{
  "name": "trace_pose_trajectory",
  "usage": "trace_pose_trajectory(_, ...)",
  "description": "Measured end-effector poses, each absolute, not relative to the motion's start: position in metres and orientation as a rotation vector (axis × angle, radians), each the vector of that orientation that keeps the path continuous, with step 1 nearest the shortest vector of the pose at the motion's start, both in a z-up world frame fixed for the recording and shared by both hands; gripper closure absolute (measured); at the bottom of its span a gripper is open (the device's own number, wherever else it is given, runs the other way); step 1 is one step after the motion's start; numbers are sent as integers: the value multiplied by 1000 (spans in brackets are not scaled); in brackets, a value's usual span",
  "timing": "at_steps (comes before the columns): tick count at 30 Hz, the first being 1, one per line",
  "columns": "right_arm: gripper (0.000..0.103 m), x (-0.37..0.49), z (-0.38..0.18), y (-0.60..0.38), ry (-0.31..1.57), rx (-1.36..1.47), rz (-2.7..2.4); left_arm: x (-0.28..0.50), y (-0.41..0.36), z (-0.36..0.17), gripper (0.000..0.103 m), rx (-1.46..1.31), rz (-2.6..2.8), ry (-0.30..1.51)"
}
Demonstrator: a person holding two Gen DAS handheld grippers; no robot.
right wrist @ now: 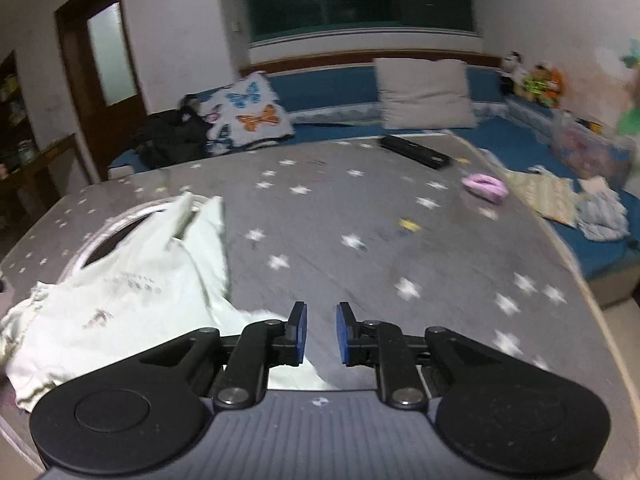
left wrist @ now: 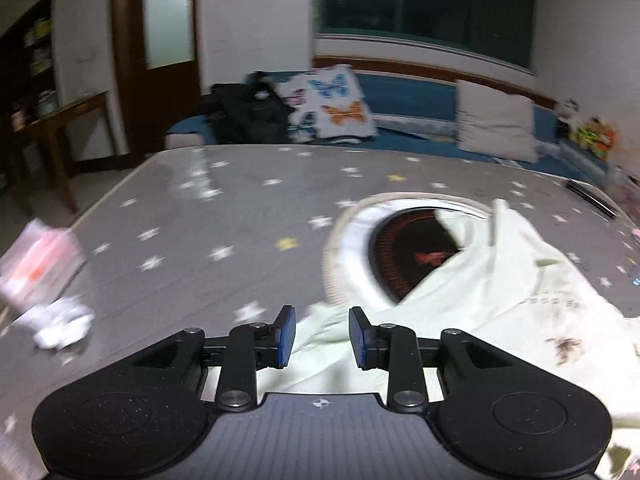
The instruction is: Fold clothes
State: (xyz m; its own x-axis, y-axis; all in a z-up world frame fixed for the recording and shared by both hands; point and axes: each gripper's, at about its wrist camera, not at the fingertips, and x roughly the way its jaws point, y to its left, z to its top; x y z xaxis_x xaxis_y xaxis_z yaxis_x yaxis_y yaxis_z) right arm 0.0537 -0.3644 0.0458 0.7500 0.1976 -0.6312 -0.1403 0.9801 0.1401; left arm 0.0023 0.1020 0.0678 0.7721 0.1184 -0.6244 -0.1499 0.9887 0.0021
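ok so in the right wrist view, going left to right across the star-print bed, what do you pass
pale green garment → right hand-held gripper → pink ring-shaped item → folded yellowish cloth

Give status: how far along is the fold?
Done: nothing visibly folded; the pale green garment lies crumpled, draped over the basket rim. In hand: nothing; left tool and right tool are both open, near the garment's edge. Left: grasp, spread on the star-print bed, fold.
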Motion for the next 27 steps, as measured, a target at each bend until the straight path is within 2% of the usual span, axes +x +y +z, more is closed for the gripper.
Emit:
trace_pose_trajectory(12, 86, 159, 29, -282, 746, 39, 396, 131, 39, 49, 71, -61, -102, 757)
trace_pose_trajectory(17, 81, 194, 19, -269, 765, 44, 422, 185, 29, 33, 66, -103, -115, 798)
trace_pose_trajectory(21, 80, 222, 11, -258, 781, 49, 443, 219, 27, 20, 59, -133, -103, 828)
trace_pose_trajectory(23, 80, 236, 6, -252, 789, 51, 453, 229, 27, 14, 59, -141, -94, 844)
trace_pose_trajectory(26, 76, 251, 1, -247, 797, 54, 469, 236, 28, 6, 64, -165, -105, 852)
trace_pose_trajectory(27, 73, 254, -1, -245, 798, 53, 477, 237, 28, 4, 74, -173, -115, 853)
